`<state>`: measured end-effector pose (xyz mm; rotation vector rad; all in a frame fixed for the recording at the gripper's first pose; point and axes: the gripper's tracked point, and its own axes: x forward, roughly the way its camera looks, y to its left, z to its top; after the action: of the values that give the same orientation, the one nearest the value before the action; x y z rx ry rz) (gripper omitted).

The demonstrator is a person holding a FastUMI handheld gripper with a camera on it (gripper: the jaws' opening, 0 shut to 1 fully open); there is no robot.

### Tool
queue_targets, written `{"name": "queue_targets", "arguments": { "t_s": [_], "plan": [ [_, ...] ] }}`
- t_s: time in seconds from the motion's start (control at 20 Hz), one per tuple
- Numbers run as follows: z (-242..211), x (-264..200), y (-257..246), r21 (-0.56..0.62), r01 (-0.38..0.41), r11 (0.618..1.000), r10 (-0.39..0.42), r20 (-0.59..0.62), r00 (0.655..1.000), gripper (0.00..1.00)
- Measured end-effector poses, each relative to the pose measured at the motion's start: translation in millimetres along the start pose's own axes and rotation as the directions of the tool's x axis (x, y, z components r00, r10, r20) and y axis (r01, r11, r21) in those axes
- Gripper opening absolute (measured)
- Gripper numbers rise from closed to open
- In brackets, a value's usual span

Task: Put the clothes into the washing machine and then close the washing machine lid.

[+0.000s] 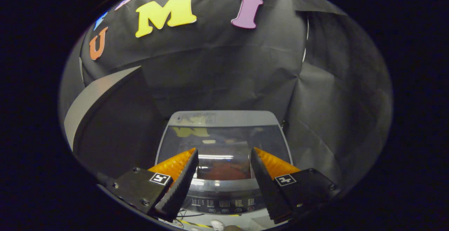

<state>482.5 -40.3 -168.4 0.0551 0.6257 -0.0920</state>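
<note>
gripper view: one washing machine [223, 119] stands against the black booth cloth [224, 66], with one glass lid [224, 147] lying flat and closed over its top. the gripper [223, 153] has its two fingers spread apart, gripping nothing, and hangs above the machine's near edge. the lid shows between and beyond the fingertips. something reddish [224, 170] shows through the glass, too dim to identify. one control panel [224, 203] sits below the fingers, partly hidden by them.

A grey washing machine [224, 119] is shown with a dark glass lid [224, 143]; reddish clothes [224, 171] are glimpsed beneath it. Its near control panel [224, 203] is black. Black cloth [217, 69] hangs far behind.
</note>
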Motion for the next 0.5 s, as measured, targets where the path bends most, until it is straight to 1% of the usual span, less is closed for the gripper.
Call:
{"name": "queue_targets", "arguments": {
  "t_s": [0.25,0.5],
  "plan": [
    [-3.7,-14.9,-7.5,-0.012,0.018,1.0,-0.018,0.016,1.0,0.93],
    [8.9,-51.9,-8.8,-0.022,0.022,1.0,-0.02,0.083,0.996,0.93]
  ]
}}
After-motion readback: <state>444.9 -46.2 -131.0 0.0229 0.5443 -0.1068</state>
